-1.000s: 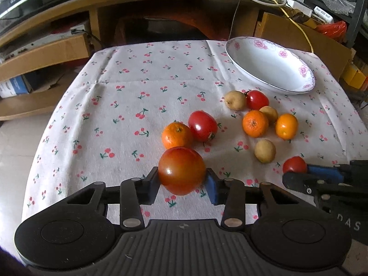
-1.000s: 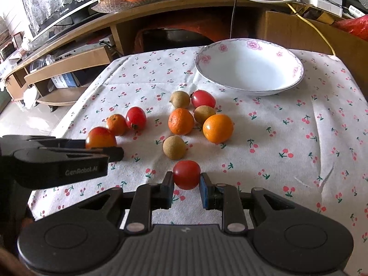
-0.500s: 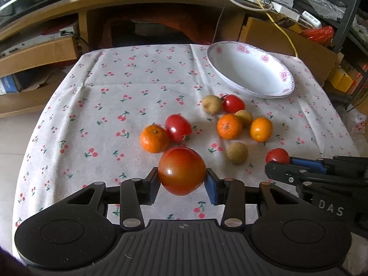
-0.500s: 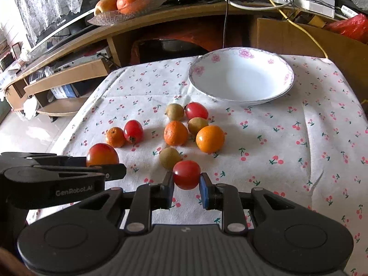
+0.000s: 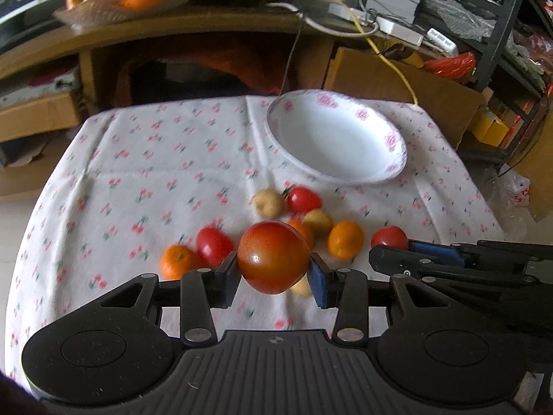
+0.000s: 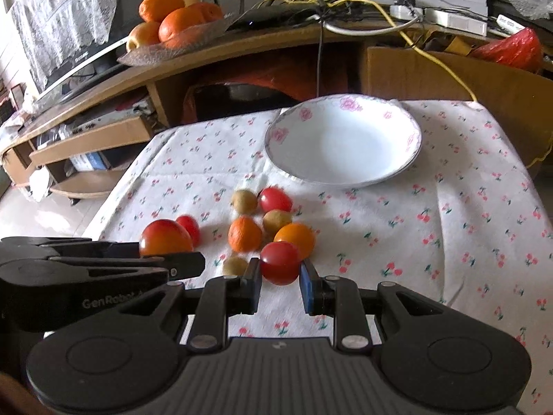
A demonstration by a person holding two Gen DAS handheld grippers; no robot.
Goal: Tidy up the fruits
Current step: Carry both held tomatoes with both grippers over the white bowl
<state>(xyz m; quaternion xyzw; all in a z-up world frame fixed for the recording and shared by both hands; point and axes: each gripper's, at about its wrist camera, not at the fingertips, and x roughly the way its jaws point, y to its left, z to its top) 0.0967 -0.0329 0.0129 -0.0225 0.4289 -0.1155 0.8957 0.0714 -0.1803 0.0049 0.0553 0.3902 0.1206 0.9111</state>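
Note:
My left gripper (image 5: pixel 274 275) is shut on a large red-orange tomato (image 5: pixel 273 256), held above the cloth. My right gripper (image 6: pixel 280 276) is shut on a small red tomato (image 6: pixel 279 262), also lifted. In the left wrist view the right gripper (image 5: pixel 397 247) shows at the right with its small tomato (image 5: pixel 389 238); in the right wrist view the left gripper (image 6: pixel 172 259) shows at the left with the large tomato (image 6: pixel 165 238). On the table lie several loose fruits: oranges (image 6: pixel 244 233), red tomatoes (image 6: pixel 274 199) and pale brown fruits (image 6: pixel 244 201). The white flowered bowl (image 6: pixel 344 119) stands behind them with nothing in it.
The table wears a white cherry-print cloth (image 5: pixel 155 159). Behind it runs a wooden shelf unit (image 6: pixel 242 55) with a glass dish of oranges (image 6: pixel 172 24) and cables. Cardboard boxes (image 5: pixel 397 79) stand at the back right.
Both grippers have risen with their tomatoes and moved toward the fruit cluster and bowl; the loose fruits now sit lower and closer beneath the held tomatoes.

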